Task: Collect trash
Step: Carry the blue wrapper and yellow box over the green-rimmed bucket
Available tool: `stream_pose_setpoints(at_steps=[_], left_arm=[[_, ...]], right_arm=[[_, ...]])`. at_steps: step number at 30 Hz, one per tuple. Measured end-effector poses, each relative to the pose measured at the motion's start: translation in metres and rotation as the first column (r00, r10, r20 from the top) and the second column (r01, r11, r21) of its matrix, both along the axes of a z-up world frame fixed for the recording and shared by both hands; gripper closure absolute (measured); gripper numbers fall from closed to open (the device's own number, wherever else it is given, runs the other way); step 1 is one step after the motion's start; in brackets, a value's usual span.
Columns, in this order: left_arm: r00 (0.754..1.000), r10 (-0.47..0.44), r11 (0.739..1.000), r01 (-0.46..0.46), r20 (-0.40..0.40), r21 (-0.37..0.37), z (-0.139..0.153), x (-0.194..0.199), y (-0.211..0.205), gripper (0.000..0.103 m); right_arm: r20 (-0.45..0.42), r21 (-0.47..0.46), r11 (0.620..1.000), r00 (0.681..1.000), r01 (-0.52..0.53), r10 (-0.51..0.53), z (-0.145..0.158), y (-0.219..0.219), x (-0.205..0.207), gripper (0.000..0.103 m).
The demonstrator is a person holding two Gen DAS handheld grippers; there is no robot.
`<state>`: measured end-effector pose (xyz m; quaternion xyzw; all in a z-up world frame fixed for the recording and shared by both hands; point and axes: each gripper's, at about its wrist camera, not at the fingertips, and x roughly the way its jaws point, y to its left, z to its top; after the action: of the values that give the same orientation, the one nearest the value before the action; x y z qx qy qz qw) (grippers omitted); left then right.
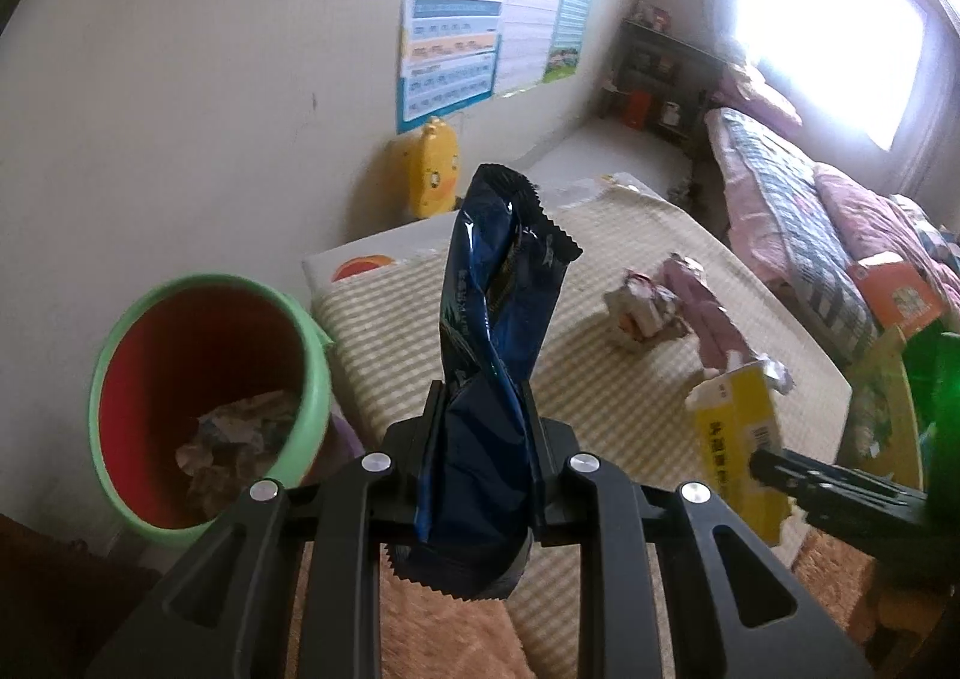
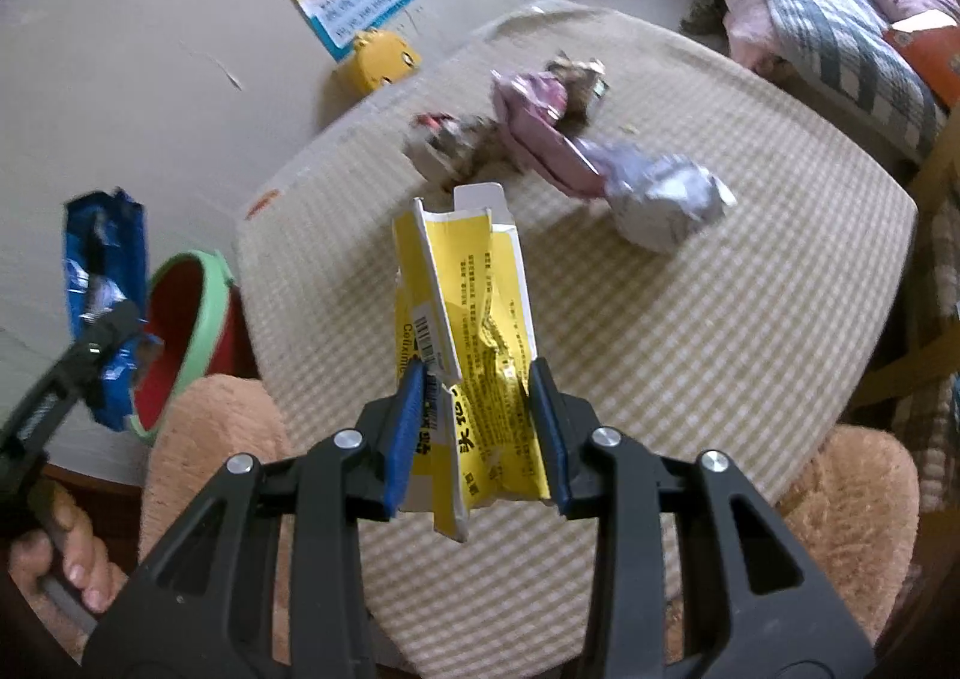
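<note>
While both grippers are raised over the front edge of the beige-and-white checked mattress pad [image 2: 690, 331], each carries one piece of trash. Left gripper [image 1: 483, 409]: black fingers clenched on one dark blue glossy snack wrapper [image 1: 498, 307], which stands upright between them, its serrated top edge above and its lower serrated end hanging below the jaws. Right gripper [image 2: 483, 397]: blue-padded fingers [image 2: 405, 427] closed on one torn, flattened yellow cardboard box [image 2: 474, 331] printed with black characters and a barcode; the box rises upright with its white flap open at the top.

One round bin with a green rim and red interior [image 1: 210, 397] sits on the floor at the left edge of the pad, tilted toward the camera, with crumpled paper scraps [image 1: 234, 439] lying in its bottom. The wrapper is held just to the right of the bin's rim, not over its mouth.

Three loose pieces lie on the pad in the right wrist view: one crumpled grey-white foil ball [image 2: 666, 205], one pink-purple flat packet [image 2: 540, 127], and one small dark crumpled wrapper cluster [image 2: 450, 139]. They lie close together in the far half; the near half of the pad is bare checked cloth.

One yellow duck-faced plastic object [image 1: 429, 169] leans on the wall beyond the pad's far left corner. Folded pink and checked bedding [image 1: 798, 211] borders the pad's right side.
</note>
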<state>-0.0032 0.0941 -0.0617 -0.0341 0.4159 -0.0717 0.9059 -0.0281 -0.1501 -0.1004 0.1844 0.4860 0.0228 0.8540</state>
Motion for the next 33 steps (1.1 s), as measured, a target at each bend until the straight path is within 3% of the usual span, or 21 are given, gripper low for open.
stream_pose_setpoints(at_steps=[13,33], left_arm=[[0.983,0.183,0.983,-0.183,-0.013,0.022,-0.012,0.016,0.077,0.083],[0.922,0.378,0.926,-0.375,-0.08,0.051,-0.044,0.005,0.181,0.083]], right_arm=[[0.074,-0.008,0.986,0.983,-0.167,0.167,0.034,0.066,0.031,0.068],[0.111,-0.099,0.912,0.907,-0.397,0.407,0.052,0.189,0.067,0.068]])
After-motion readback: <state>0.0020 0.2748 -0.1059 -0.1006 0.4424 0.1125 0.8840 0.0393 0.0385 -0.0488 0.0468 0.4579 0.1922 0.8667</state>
